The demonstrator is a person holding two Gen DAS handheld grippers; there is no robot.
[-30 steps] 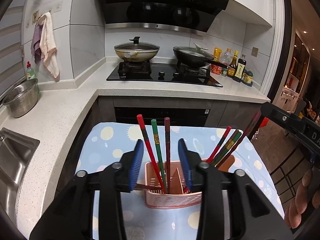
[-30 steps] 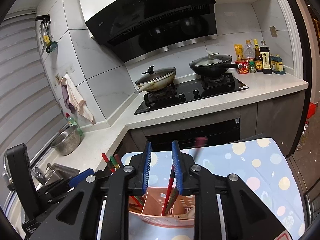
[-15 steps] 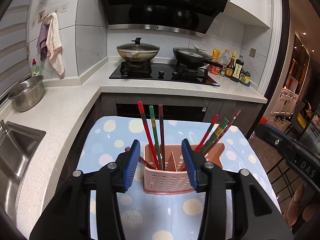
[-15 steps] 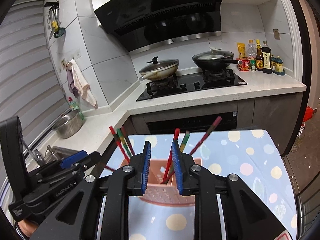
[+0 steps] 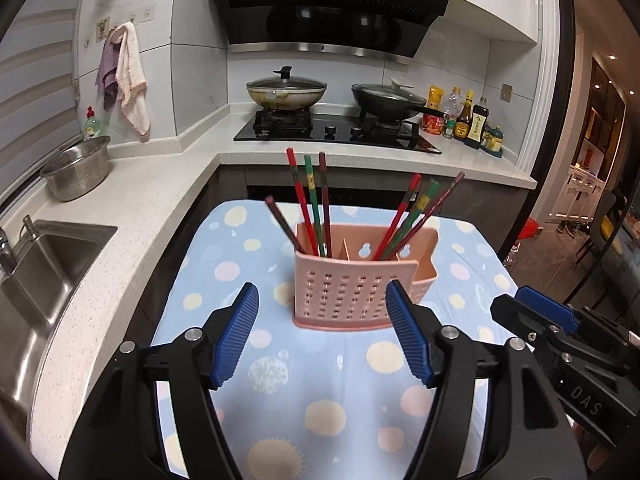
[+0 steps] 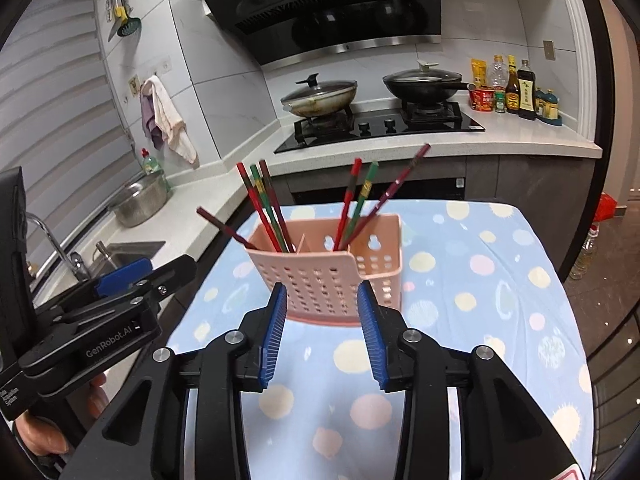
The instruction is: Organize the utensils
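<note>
Nearest in the left wrist view: left gripper (image 5: 322, 290) with blue ribbed pads spread wide, jaws just opened further, nothing between them, now drawn back from the holder it hung right over a second ago. Same story in the right wrist view: right gripper (image 6: 322, 291) parted to a narrower gap, jaws also just opened, empty, backed off and no longer straddling the sticks. Just beyond both, upright on the pale blue spotted tablecloth (image 5: 340, 380): pink perforated plastic utensil holder (image 5: 352, 276), untouched by either pair of pads. Inside its left compartment, red, green and maroon chopsticks (image 5: 314, 204) close together, plus one dark stick leaning out to the left; in the right compartment, three more coloured chopsticks (image 5: 412, 216) slanting right. Judging by that: sticks released and sorted, tidying step likely finished or close to it. Readable writing: "GenRobot.AI" (image 6: 108, 340) in white on the left tool's black body; "DAS" (image 5: 584, 396) on the right tool's body. Farther back, a small white word on the black range hood (image 6: 320, 8) and labels on the sauce bottles (image 6: 516, 88), too small to read with certainty.
</note>
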